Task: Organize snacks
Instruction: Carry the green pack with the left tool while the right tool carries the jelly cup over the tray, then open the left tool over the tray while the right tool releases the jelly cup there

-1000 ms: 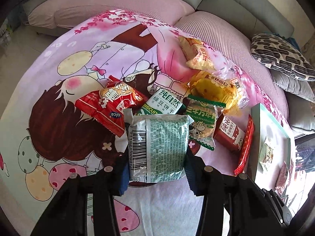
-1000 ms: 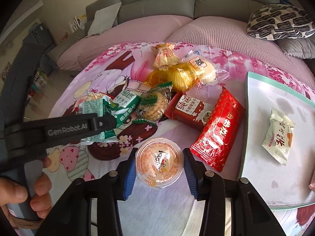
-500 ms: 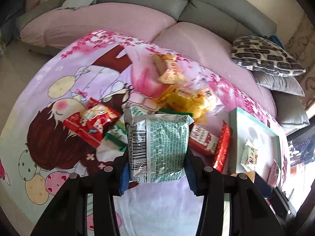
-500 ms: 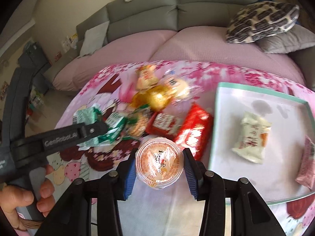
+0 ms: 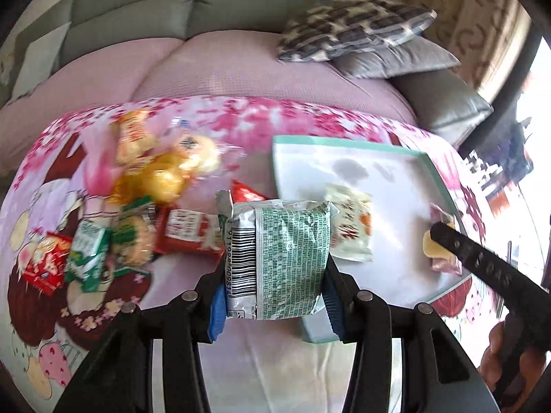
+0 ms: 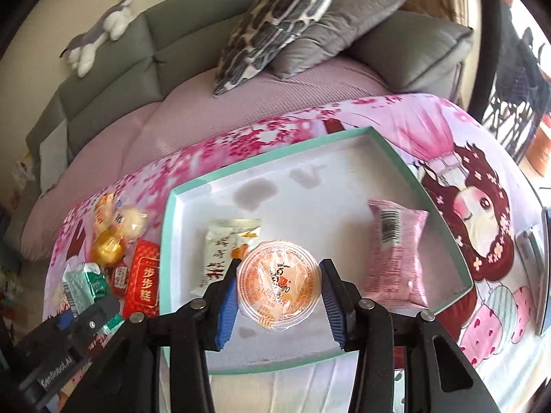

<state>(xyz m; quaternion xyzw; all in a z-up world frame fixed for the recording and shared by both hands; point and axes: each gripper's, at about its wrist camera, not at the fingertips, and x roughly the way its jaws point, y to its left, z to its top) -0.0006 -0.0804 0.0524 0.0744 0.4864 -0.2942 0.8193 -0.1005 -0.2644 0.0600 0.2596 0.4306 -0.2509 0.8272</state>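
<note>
Loose snacks [image 5: 137, 213]: heaped on the cartoon-print cloth [image 5: 241, 117], left of the tray; red, green and yellow packets lying against one another.
Left gripper [image 5: 273, 296]: clamped on a green-and-silver packet [image 5: 275, 258], barcode side up, held above the tray's near left corner.
Tray [image 6: 344, 158]: white with a teal rim, on the right half of the cloth.
White packet [image 6: 227, 247]: inside the tray, by its left edge.
Right gripper [image 6: 279, 292]: gripping a round orange jelly cup [image 6: 279, 285] by its sides, foil lid up, over the tray's near middle.
Pink packet [image 6: 396, 254]: inside the tray, towards its right edge, barcode showing.
Person's hand [image 5: 499, 361]: on the right gripper's handle, beyond the tray's right edge in the left wrist view.
</note>
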